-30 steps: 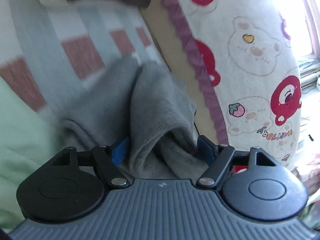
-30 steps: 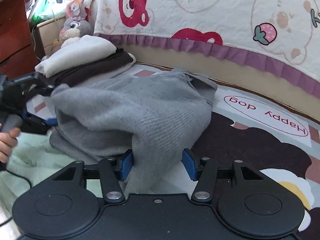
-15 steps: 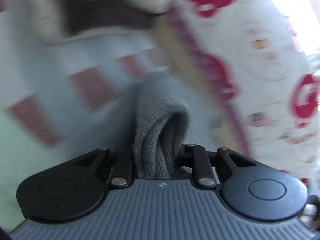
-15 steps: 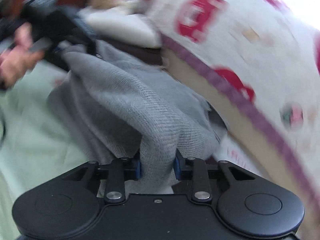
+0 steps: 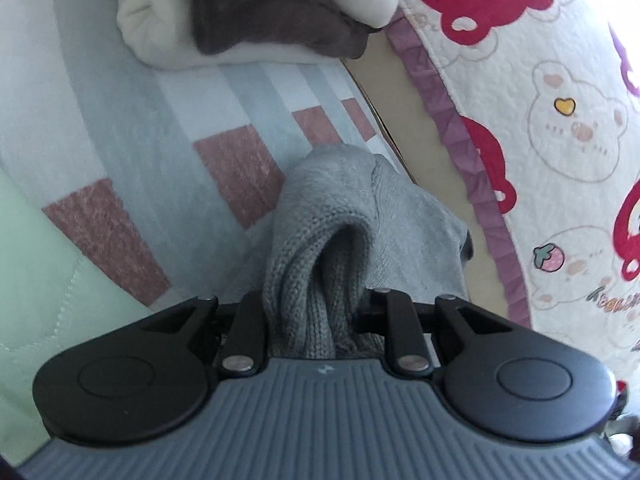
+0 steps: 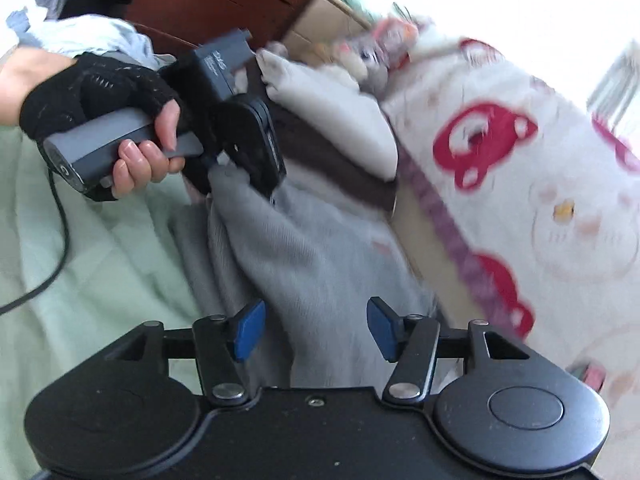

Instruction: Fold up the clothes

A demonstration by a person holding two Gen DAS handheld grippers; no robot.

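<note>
Since a second ago, left gripper (image 5: 316, 316) clamped onto grey sweater (image 5: 320, 248) bunched between fingers; right gripper (image 6: 314, 330) jaws opening, knit between, unpinched. Mid-fold: next, you regrip free edge.

Little I can read here.
My left gripper (image 6: 240, 152) bears a blurred white mark; the bear quilt (image 5: 560, 160) shows cut-off lettering, neither legible.

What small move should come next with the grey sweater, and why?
Probably draw the right tool back clear of the grey sweater: its jaws are opening, and the knit lies loose between the blue pads. The left tool is pinching a bunched fold.
</note>
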